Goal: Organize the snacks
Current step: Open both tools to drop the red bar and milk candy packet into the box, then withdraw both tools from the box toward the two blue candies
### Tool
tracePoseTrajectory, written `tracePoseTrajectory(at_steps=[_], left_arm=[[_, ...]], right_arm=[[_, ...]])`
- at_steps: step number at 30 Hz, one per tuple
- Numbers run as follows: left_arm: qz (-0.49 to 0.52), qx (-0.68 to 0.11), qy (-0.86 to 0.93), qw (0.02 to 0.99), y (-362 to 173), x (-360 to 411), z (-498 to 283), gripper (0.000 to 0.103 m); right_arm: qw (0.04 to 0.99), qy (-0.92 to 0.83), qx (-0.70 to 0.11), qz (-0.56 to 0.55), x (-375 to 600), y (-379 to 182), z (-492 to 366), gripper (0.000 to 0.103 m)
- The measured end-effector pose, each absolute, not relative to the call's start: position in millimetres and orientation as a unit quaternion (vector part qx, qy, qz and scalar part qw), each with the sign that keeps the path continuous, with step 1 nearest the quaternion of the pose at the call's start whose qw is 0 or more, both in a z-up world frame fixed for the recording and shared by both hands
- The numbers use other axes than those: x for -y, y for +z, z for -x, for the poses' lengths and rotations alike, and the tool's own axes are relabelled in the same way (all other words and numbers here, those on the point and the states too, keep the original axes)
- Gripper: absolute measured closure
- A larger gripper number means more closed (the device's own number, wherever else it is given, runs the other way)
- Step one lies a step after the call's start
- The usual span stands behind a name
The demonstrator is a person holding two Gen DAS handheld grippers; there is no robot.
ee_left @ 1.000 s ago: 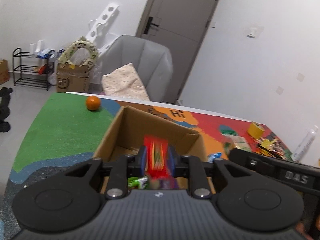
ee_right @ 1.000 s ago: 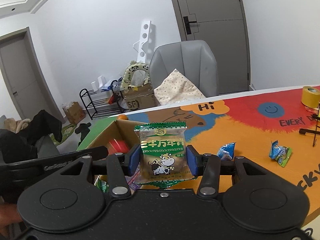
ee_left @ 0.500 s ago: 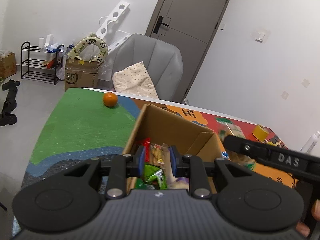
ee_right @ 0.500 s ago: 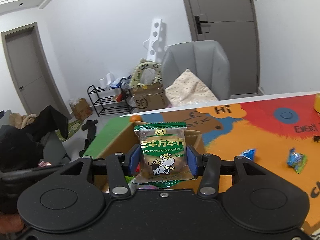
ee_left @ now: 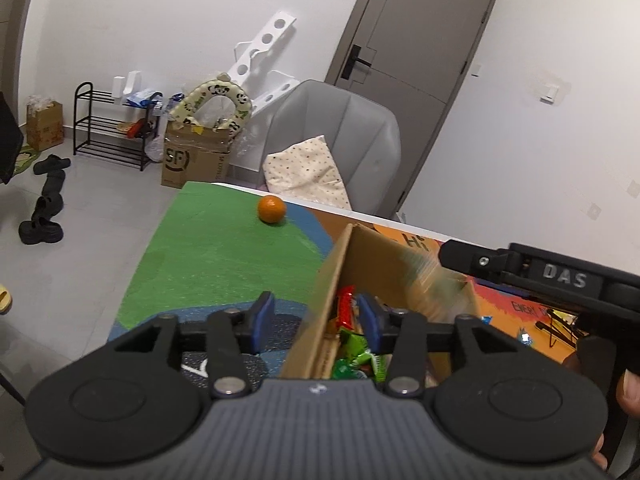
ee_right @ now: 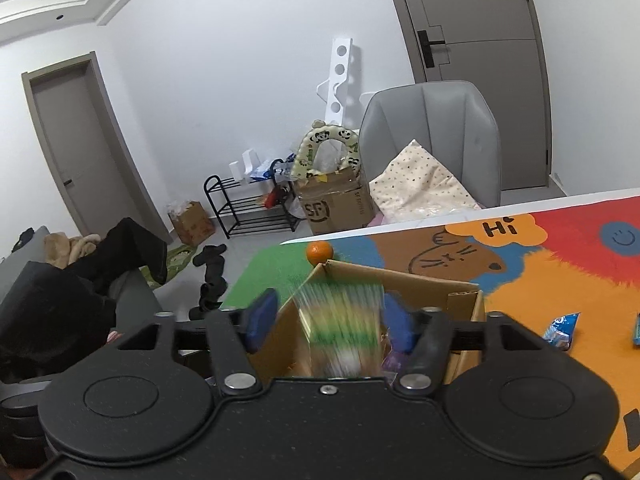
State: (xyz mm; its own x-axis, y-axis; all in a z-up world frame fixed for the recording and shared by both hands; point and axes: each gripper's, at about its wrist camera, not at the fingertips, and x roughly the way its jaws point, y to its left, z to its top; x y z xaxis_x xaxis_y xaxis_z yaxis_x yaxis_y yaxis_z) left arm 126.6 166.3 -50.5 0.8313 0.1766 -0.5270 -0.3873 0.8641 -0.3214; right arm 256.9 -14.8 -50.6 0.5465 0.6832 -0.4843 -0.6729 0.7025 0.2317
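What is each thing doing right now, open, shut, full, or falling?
Left hand-held gripper: open, holding nothing.
Right hand-held gripper: open, fingers spread.
Green snack packet: blurred, loose between the fingers, over the box.
Cardboard box: open on top, snacks inside.
Orange: sitting on the green mat.
Grey door: shut.

My left gripper (ee_left: 316, 320) is matte black with blue pads (ee_left: 262, 318), silver screws and a ribbed grey base; my right gripper (ee_right: 328, 320) matches, its side marked DAS.
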Motion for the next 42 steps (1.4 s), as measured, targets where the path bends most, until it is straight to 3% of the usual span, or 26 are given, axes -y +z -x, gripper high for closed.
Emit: tracePoseTrajectory(at_steps=[6,9,18,32,42], left_arm=[[0.208,-0.249,0.144,0.935,-51,-161,-131,0.043],[0.204,-0.248,0.140,0.937,-51,-153,-134,0.033],[0.180,-0.248,0.126,0.943,-48,-121,-151,0.019],[0.156,-0.249,0.118,0.949,-39,-72,-162,0.012],[0.131,-0.252,0.099,0.954,-34,-37,-175,0.010]], right_arm=[[0.883,0.374,-0.284,-0.009,31,-50,-253,0.034],[0.885,0.367,-0.285,-0.009,43,-51,-250,0.031],[0.897,0.336,-0.288,-0.026,91,-55,-254,0.023],[0.909,0.288,-0.299,-0.044,164,-65,-262,0.001],[0.913,0.264,-0.305,-0.066,203,-75,-272,0.000]])
